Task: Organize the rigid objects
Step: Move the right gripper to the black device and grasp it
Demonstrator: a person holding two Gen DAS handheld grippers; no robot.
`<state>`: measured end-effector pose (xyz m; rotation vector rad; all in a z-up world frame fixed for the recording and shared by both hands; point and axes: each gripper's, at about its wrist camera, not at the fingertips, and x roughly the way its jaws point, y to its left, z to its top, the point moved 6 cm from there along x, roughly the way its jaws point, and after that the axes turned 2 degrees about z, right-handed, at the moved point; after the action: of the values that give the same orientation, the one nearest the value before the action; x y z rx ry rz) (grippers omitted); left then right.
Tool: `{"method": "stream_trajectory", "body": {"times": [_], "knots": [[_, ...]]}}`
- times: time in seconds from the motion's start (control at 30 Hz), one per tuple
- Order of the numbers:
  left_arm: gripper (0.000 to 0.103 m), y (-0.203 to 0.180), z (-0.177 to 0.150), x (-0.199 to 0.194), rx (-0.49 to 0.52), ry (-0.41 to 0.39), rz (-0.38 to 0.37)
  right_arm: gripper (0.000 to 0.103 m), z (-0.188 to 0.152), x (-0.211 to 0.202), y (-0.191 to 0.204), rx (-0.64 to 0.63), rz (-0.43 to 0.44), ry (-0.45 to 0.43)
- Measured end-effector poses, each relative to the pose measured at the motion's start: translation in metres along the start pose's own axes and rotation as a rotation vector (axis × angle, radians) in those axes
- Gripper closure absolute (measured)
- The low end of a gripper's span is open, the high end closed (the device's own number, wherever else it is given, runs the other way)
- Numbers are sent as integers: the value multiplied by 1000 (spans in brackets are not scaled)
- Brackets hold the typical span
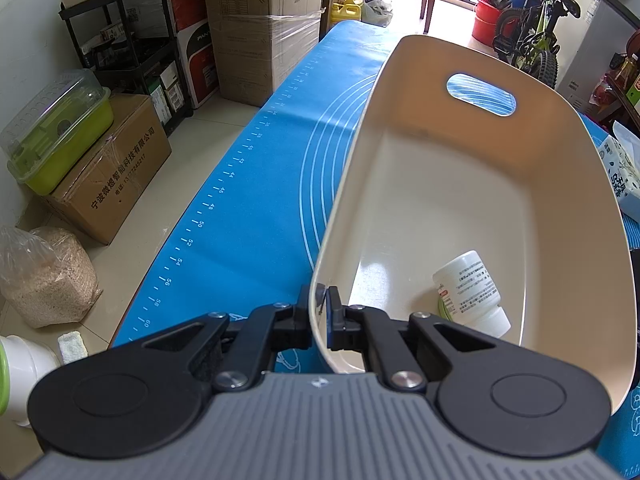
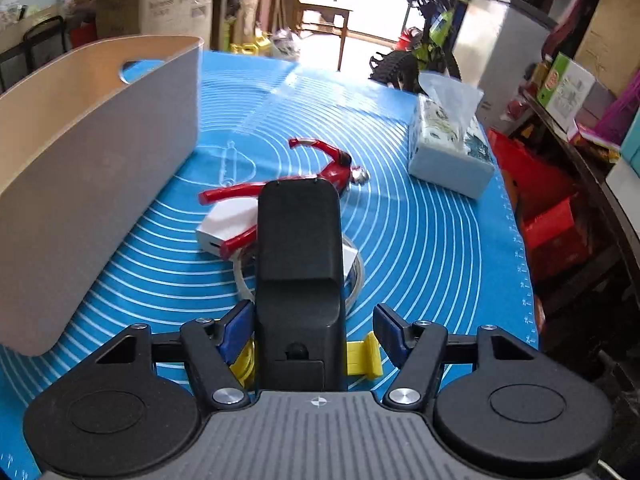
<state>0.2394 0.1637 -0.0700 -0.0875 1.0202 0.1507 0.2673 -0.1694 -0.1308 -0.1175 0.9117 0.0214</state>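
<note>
With the left gripper (image 1: 322, 316) clamped on the bin (image 1: 440, 208) rim, a bottle (image 1: 470, 294) already inside, the right gripper (image 2: 316, 326) stands open around a black block (image 2: 298, 264) beside the bin; next it likely must close and lift.

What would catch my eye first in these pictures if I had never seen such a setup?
Probably the big cream bin, tipped up on the blue mat, with the left claw pinched on its near rim and a white bottle lying inside. Next, the red toy figure lying flat on the mat, just beyond a black object standing between the fingers of the open right claw.
</note>
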Motion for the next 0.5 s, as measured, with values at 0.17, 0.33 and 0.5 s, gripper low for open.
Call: {"method": "stream_trajectory", "body": {"times": [0.17,0.33,0.5], "knots": [[95,0,0,-1,-3,0,2,49,-2,-1,9,-13,15,-25],[95,1,0,-1,-6,1,2,49,-4,-6,5,17,23,-54],[95,1,1,-1,-7,1,3,49,3,-28,3,0,25,-109]]}}
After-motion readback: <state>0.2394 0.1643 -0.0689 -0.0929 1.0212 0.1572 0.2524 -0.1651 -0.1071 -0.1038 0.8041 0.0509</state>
